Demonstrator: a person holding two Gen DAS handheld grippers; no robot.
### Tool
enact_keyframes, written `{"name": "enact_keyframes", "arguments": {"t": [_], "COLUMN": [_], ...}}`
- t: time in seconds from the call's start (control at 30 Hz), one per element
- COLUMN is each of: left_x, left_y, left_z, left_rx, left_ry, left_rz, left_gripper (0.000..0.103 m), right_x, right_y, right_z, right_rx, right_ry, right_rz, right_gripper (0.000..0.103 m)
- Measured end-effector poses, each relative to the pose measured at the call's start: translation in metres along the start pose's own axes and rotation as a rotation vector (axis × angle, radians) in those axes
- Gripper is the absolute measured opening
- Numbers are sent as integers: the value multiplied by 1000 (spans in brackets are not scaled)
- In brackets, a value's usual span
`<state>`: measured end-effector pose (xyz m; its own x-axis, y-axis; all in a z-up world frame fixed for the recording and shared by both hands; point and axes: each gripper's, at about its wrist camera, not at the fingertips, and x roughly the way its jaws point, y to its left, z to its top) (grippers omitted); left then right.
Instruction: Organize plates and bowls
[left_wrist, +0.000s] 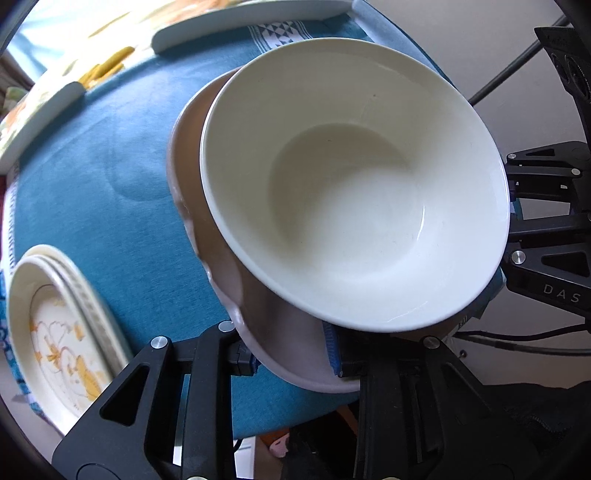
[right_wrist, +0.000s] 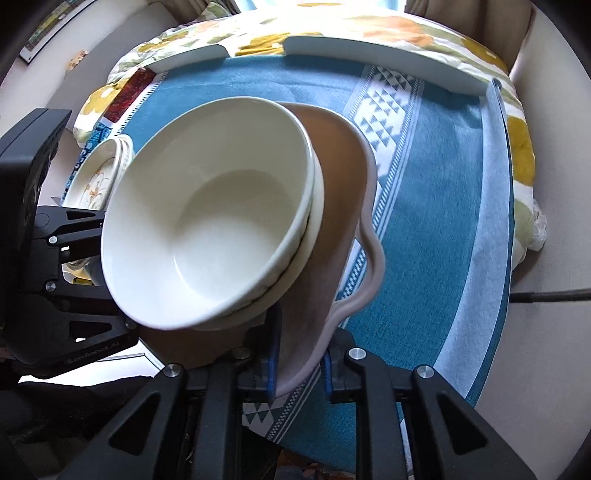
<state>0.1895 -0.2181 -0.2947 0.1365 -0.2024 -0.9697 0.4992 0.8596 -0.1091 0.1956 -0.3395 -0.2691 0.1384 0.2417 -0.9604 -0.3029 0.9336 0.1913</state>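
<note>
A brown plate with a wavy pale rim (left_wrist: 207, 236) (right_wrist: 343, 206) carries stacked white bowls (left_wrist: 354, 184) (right_wrist: 207, 229) above the blue tablecloth. My left gripper (left_wrist: 291, 360) is shut on the plate's near rim. My right gripper (right_wrist: 299, 369) is shut on the opposite rim. Each gripper shows in the other's view, the right one at the plate's right edge (left_wrist: 546, 229), the left one at its left edge (right_wrist: 66, 251). The bowls hide most of the plate's face.
A stack of cream floral plates (left_wrist: 59, 332) (right_wrist: 99, 173) lies on the blue tablecloth (left_wrist: 110, 184) (right_wrist: 436, 221) at the left. Two long white dishes (left_wrist: 255, 22) (right_wrist: 388, 59) sit at the far edge on a floral cloth. A cable (right_wrist: 546, 295) runs at right.
</note>
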Motion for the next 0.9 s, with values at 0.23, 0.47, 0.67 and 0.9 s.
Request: {"name": "enact_keyframes", "arguments": {"t": [0.23, 0.47, 0.67, 0.9], "left_x": [-65, -111, -115, -93], "left_y": [34, 106, 171, 215], "left_z": [-13, -37, -68, -95], "left_rx": [-26, -68, -67, -53], "left_ry": [-55, -59, -26, 24], "left_rz": [44, 45, 41, 49], "left_gripper": [23, 23, 23, 23], "right_x": [-38, -51, -33, 6], "right_y": [44, 117, 174, 221], "right_z": [27, 58, 74, 80], "right_rx": [-77, -105, -82, -36], "right_ry": [-53, -68, -67, -42], "right_rz": [-4, -19, 1, 19], "right_gripper": [17, 17, 17, 17]}}
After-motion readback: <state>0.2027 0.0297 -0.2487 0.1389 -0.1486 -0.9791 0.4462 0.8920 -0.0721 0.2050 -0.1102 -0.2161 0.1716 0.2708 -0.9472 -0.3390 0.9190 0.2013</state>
